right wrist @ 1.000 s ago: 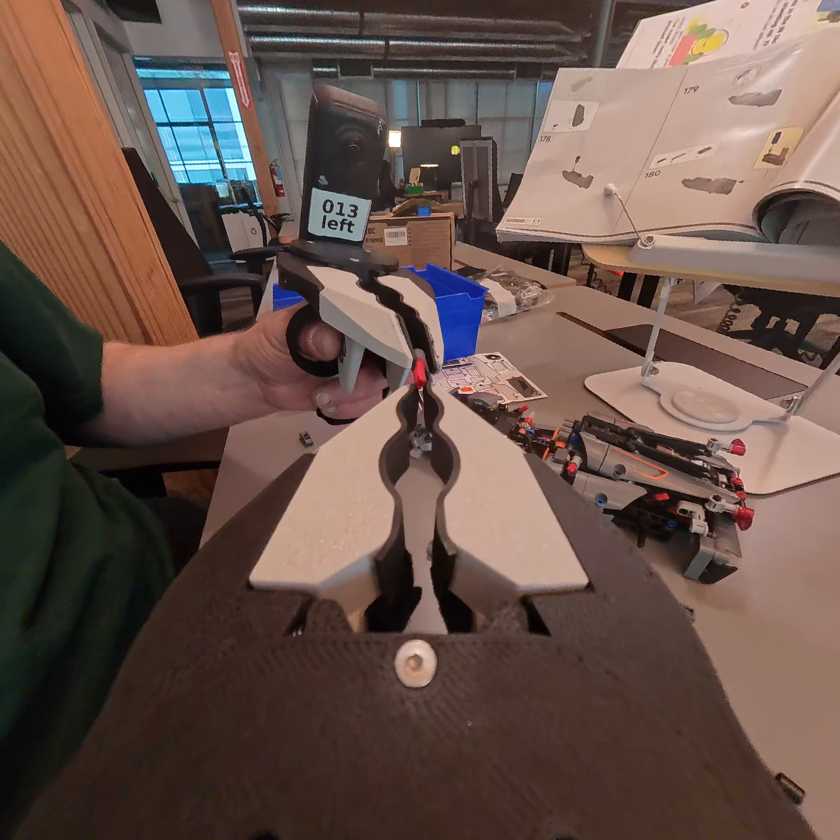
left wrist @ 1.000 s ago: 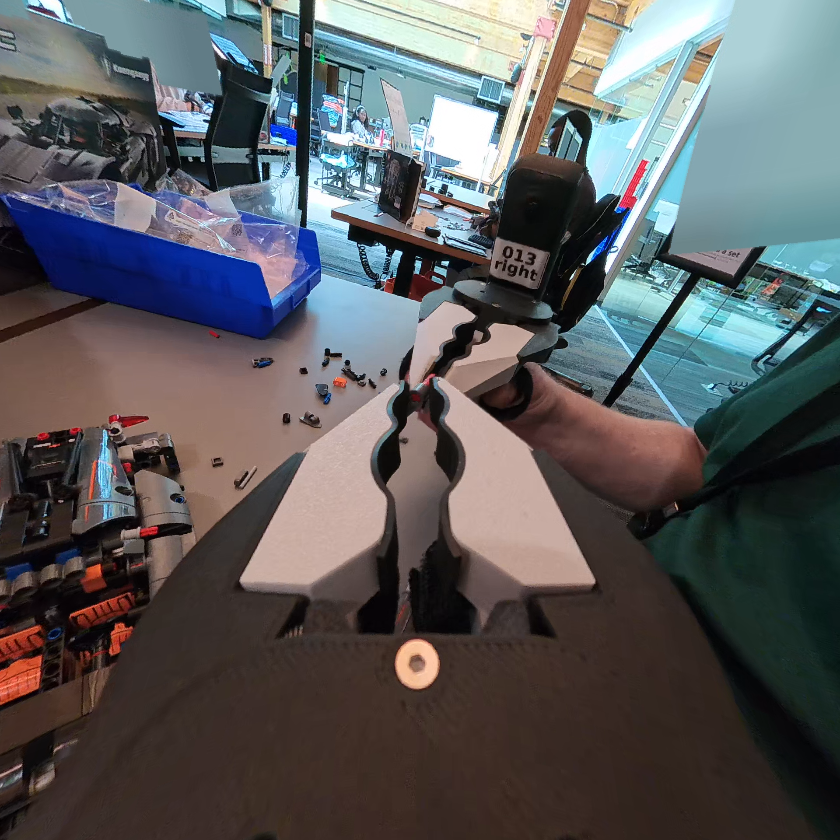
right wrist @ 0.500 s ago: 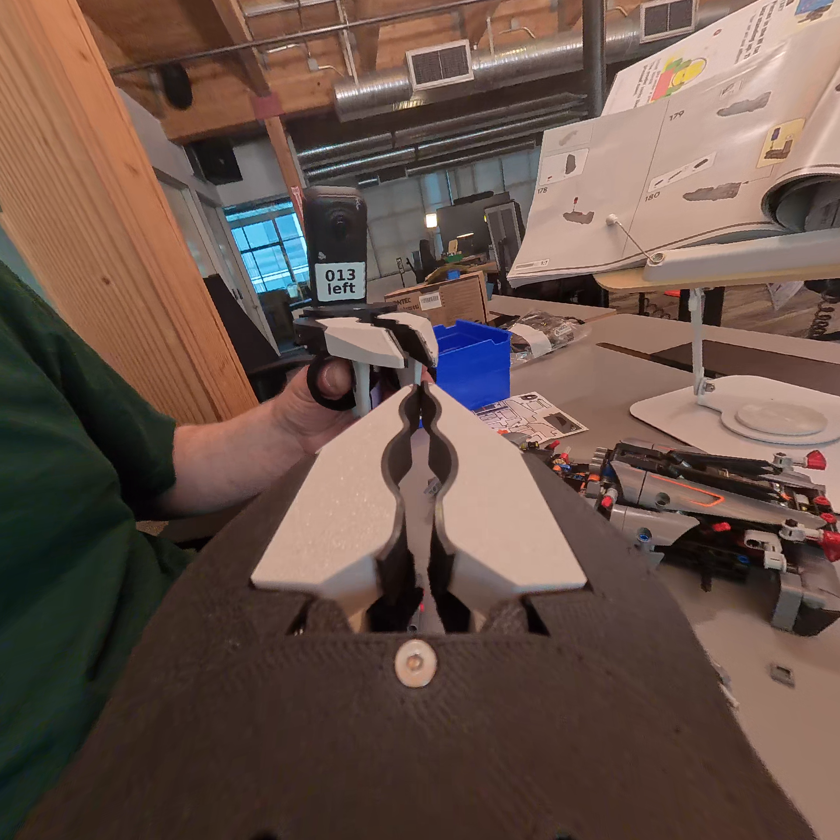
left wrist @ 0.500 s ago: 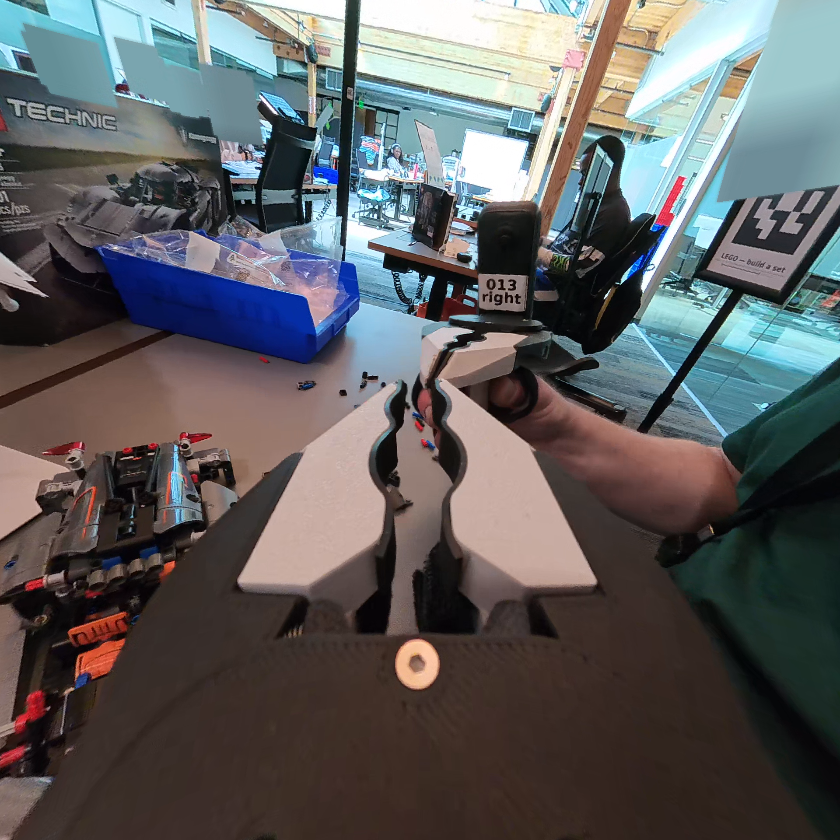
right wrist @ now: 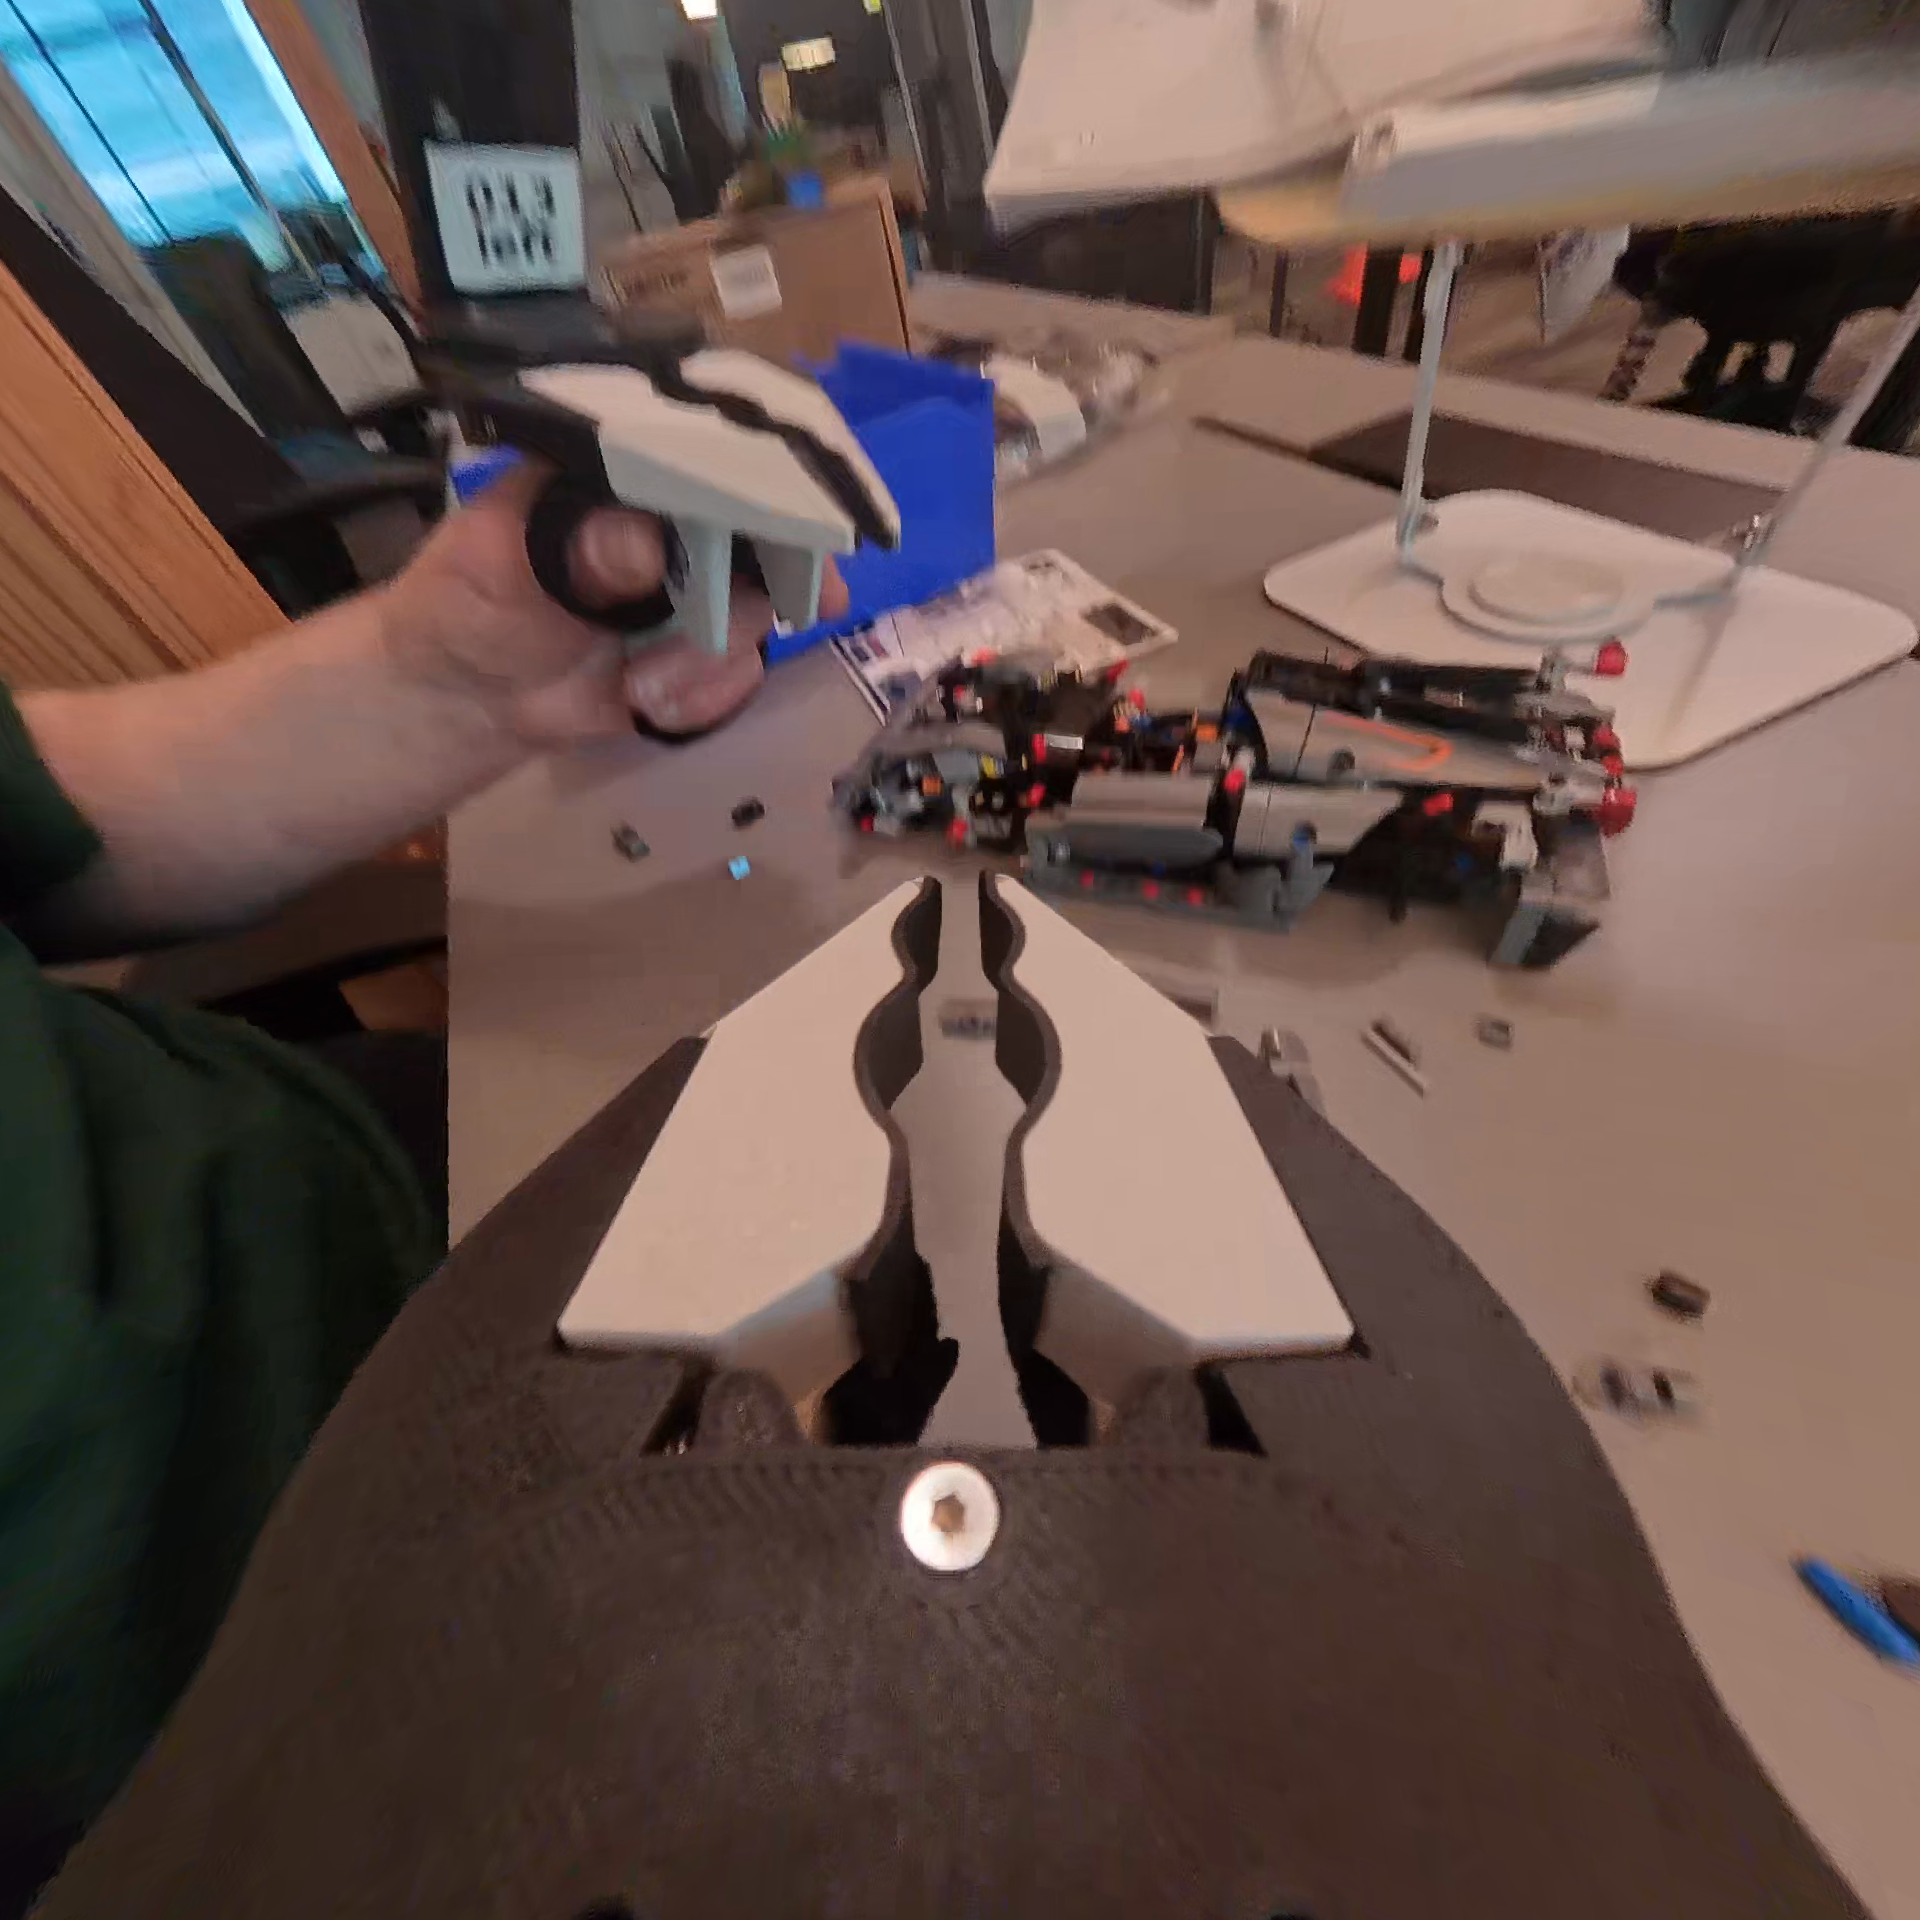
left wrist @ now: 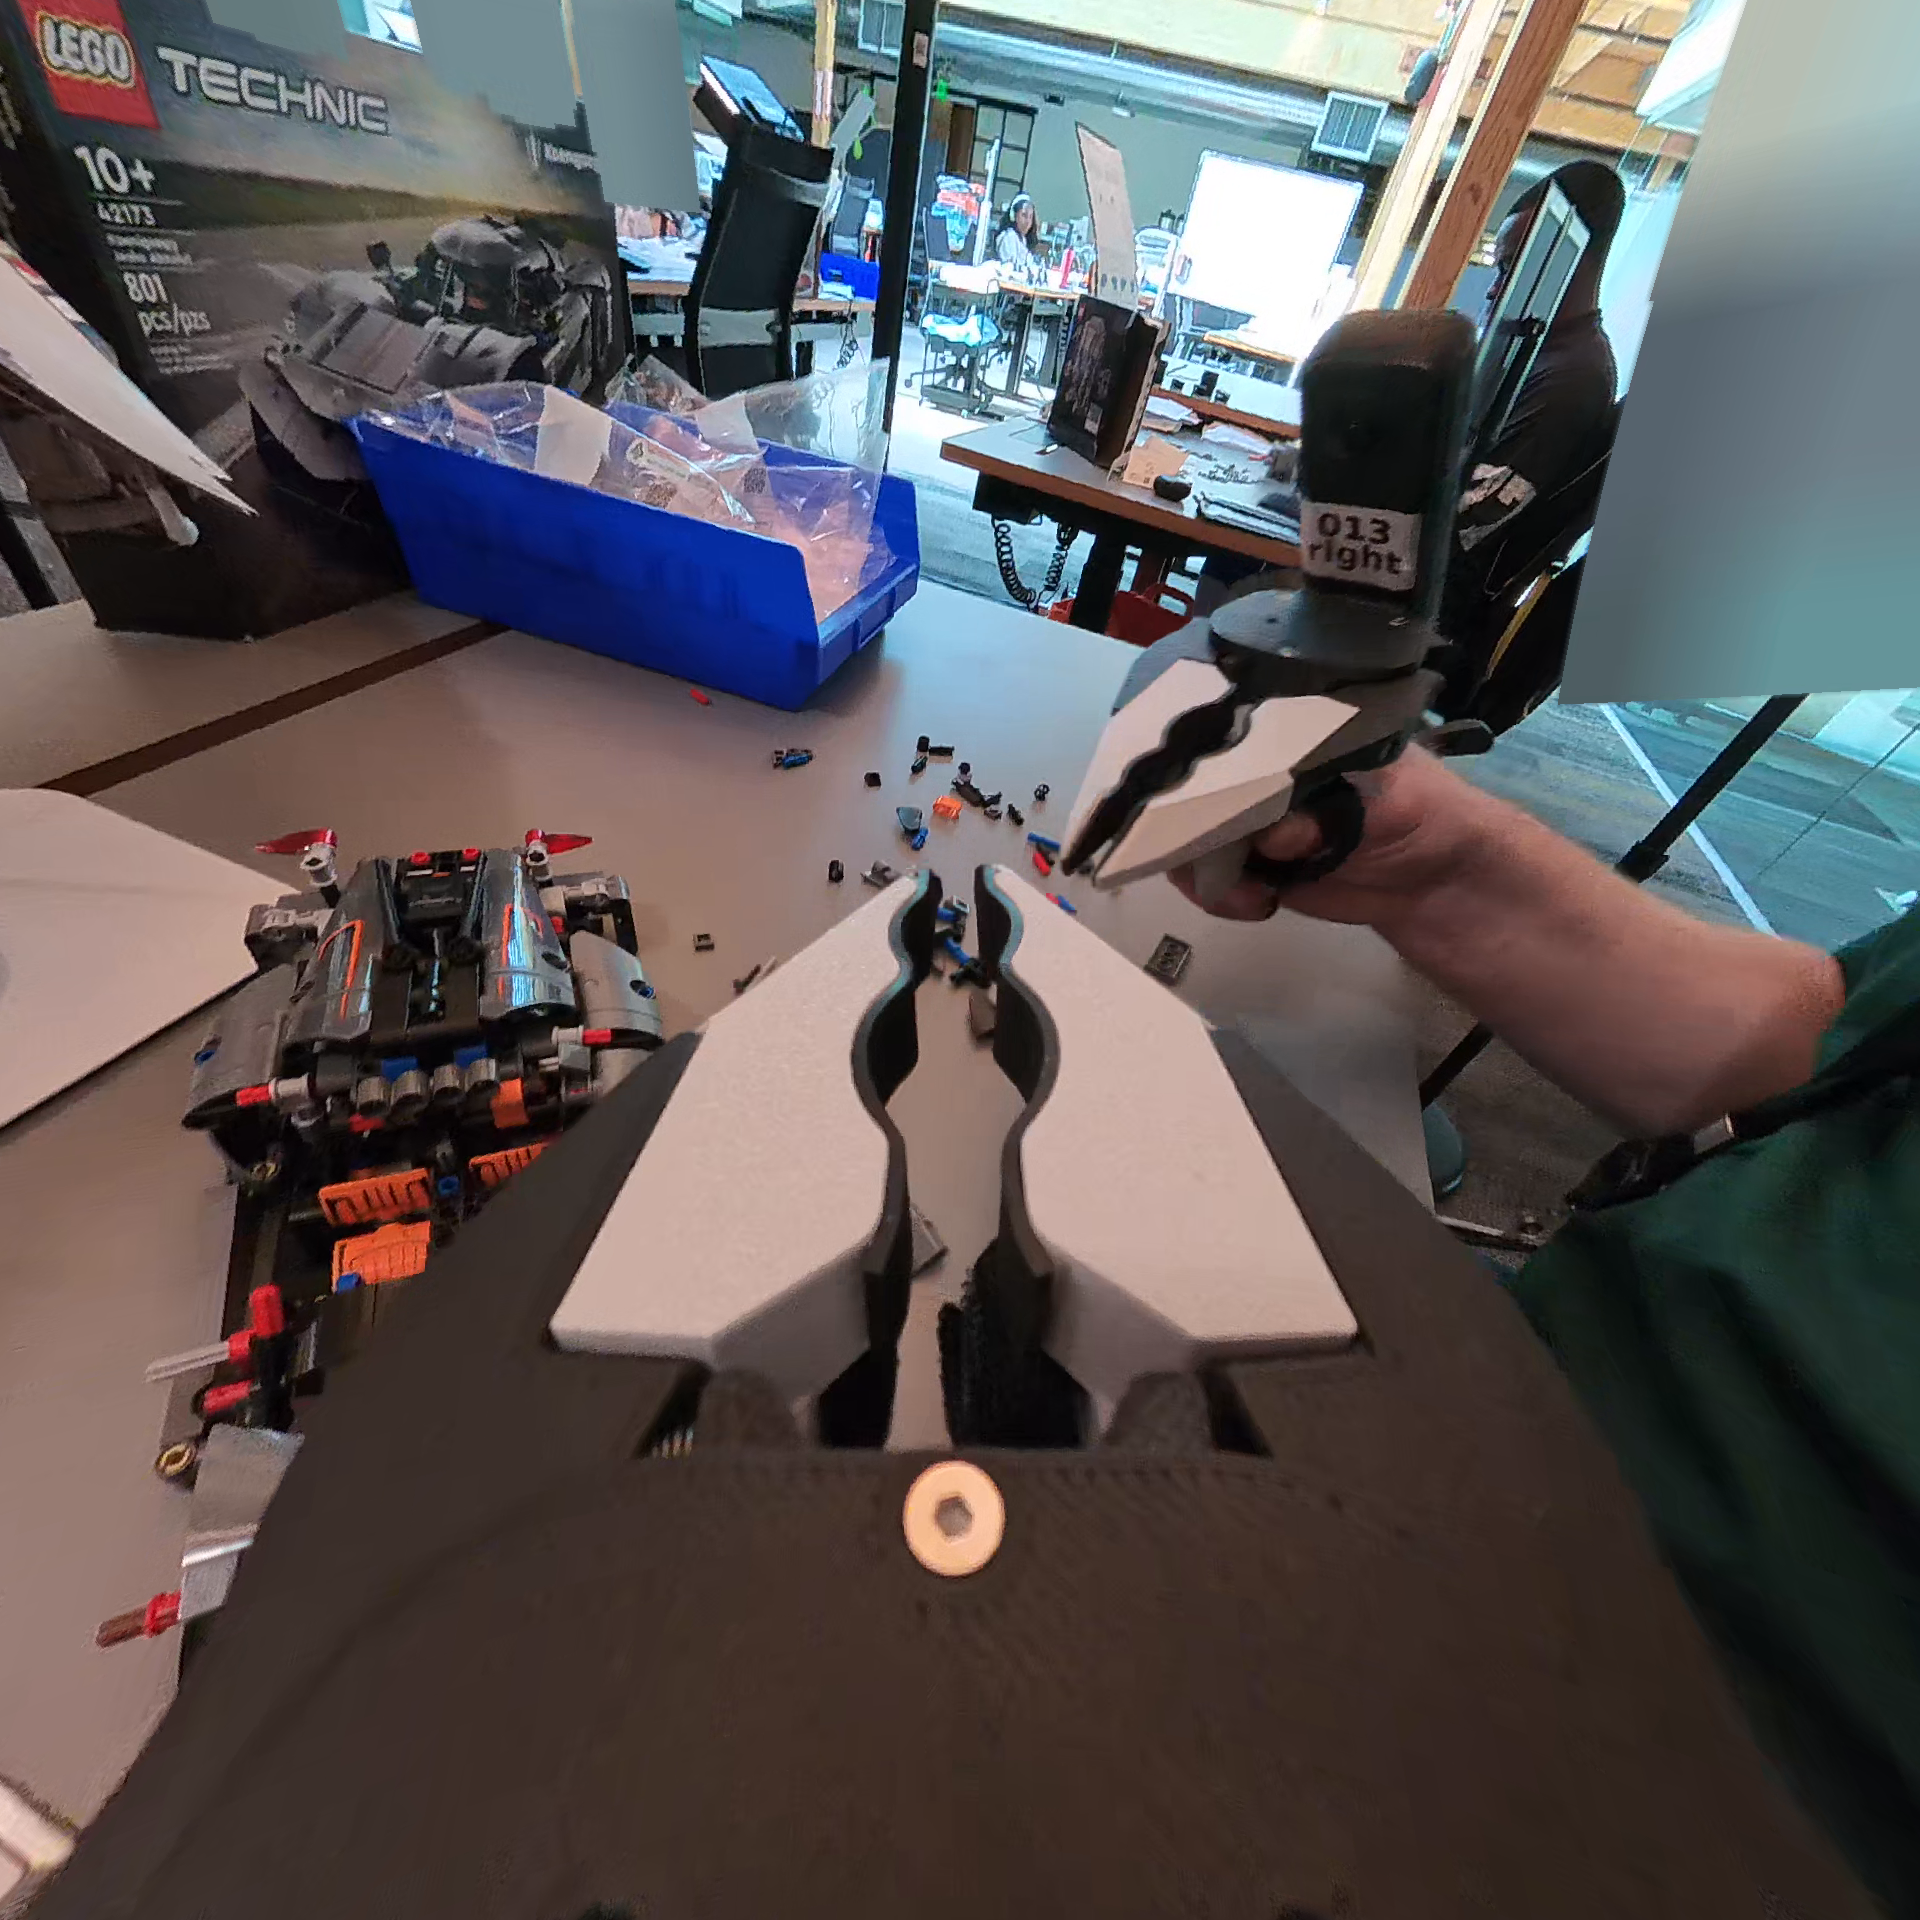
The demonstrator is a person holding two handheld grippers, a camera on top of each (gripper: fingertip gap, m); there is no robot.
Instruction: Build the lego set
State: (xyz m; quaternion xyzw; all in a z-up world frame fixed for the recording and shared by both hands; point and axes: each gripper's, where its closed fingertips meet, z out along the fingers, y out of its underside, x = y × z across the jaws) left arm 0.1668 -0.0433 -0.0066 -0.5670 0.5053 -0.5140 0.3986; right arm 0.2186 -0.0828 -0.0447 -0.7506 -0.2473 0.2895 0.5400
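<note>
Left gripper (left wrist: 954, 902) held above the desk (left wrist: 540, 769) with fingers slightly spread and nothing between them, right gripper (right wrist: 961, 904) likewise parted and empty, half-built lego car (left wrist: 416, 1029) set near the desk's left edge, loose lego pieces (left wrist: 956, 800) scattered mid-desk, blue bin (left wrist: 644, 561) placed toward the far edge.

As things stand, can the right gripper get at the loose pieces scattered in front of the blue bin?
Probably yes. The right gripper hangs just over the loose pieces with its tips pointing down at them. Nothing lies between; the left gripper and the car model sit aside.
</note>
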